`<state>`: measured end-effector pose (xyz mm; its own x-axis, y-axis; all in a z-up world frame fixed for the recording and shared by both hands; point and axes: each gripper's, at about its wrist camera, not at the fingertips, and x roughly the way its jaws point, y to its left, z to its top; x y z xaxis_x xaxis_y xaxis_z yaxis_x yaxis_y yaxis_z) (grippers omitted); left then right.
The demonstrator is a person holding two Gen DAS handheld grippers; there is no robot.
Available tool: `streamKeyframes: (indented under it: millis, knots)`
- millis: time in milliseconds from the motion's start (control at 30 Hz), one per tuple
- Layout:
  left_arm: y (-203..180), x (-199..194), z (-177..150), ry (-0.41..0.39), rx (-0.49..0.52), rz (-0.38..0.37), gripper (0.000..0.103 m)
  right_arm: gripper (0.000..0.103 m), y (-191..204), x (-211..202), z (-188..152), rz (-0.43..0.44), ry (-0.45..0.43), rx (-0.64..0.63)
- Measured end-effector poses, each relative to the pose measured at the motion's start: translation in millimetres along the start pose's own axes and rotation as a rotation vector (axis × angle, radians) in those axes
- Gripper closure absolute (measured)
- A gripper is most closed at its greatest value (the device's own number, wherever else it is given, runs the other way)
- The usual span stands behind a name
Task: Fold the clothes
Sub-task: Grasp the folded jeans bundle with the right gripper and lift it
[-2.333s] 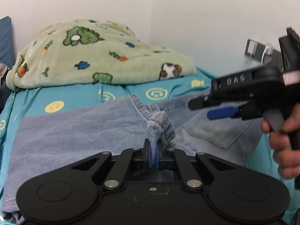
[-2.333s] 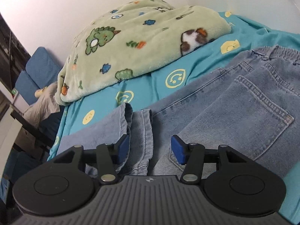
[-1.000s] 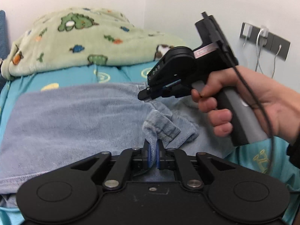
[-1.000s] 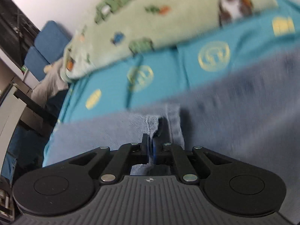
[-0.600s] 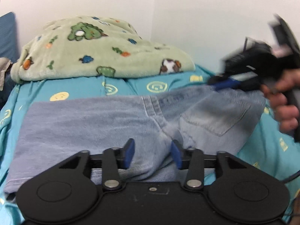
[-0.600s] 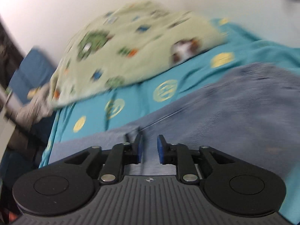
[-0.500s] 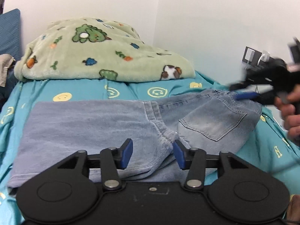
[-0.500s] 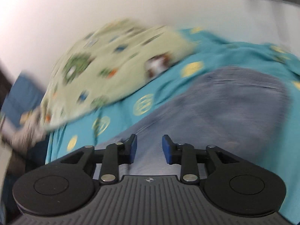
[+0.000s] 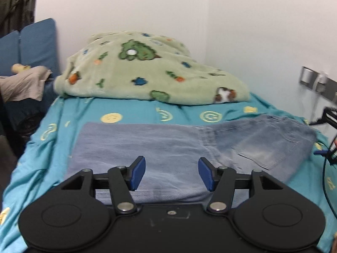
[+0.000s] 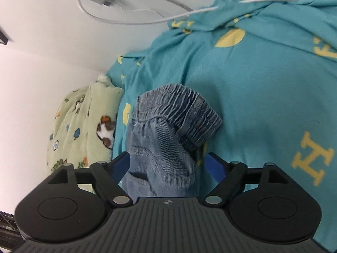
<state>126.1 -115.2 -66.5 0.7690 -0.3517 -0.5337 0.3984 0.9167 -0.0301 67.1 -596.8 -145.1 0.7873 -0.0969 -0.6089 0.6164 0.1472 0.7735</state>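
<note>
A pair of light blue jeans (image 9: 168, 147) lies folded across the teal bed sheet (image 9: 130, 109), legs doubled over to the left, back pocket and waist to the right. My left gripper (image 9: 171, 175) is open and empty, held just above the jeans' near edge. My right gripper (image 10: 166, 166) is open at the waist end, its blue fingers on either side of the jeans (image 10: 164, 147) below the elastic waistband (image 10: 179, 107). I cannot tell if they touch the cloth. A bit of the right gripper (image 9: 330, 118) shows at the far right of the left wrist view.
A green cartoon-print blanket (image 9: 147, 73) is heaped at the head of the bed against the wall. A blue cushion (image 9: 31, 42) and beige cloth (image 9: 25, 84) lie left of the bed. Wall sockets (image 9: 316, 82) with white cables (image 10: 137, 19) are on the right wall.
Both grippers let go of the jeans and opened. The left one pulled back and up. The right one swung round to the waistband end on the right.
</note>
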Motion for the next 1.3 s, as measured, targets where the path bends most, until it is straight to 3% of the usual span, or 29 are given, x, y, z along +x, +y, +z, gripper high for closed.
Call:
streamKeyframes:
  millis: [100, 300, 500, 600, 667, 733, 900, 1033, 1167, 1300]
  knots:
    - [5.7, 5.0, 4.7, 0.026, -0.005, 0.039, 0.05, 0.02, -5.9, 21.4, 3.1, -0.037, 0.007, 0.013]
    - [18.2, 14.0, 3.6, 0.04, -0.002, 0.105, 0.041, 0.02, -12.5, 46.7, -1.8, 0.034, 0.01, 0.079]
    - [22.5, 29.9, -7.8, 0.063, -0.026, 0.085, 0.04, 0.022, 0.8, 62.9, -3.3, 0.042, -0.018, 0.002]
    - [25.3, 37.3, -10.4, 0.073, -0.047, 0.069, 0.04, 0.04, 3.4, 66.8, -1.9, 0.02, -0.033, -0.038]
    - [26.5, 41.3, -10.7, 0.075, -0.054, 0.065, 0.04, 0.07, 13.5, 62.3, -3.5, 0.007, -0.049, -0.091]
    - [27.0, 44.4, -10.1, 0.077, -0.057, 0.069, 0.04, 0.077, 33.6, 52.9, -12.0, 0.011, -0.096, -0.198]
    - [30.5, 42.5, -2.1, 0.054, -0.078, 0.085, 0.04, 0.079, 77.9, 30.8, -42.3, 0.056, -0.239, -0.446]
    - [33.2, 39.4, 10.3, 0.041, -0.059, 0.167, 0.04, 0.079, 71.7, 37.5, -55.2, 0.008, -0.269, -0.466]
    - [50.1, 30.5, 24.9, 0.026, -0.106, 0.171, 0.04, 0.08, 70.0, 35.7, -58.3, -0.004, -0.282, -0.449]
    - [71.4, 13.2, 37.3, -0.028, -0.148, 0.17, 0.039, 0.081, 106.9, 26.9, -84.1, -0.004, -0.346, -0.634]
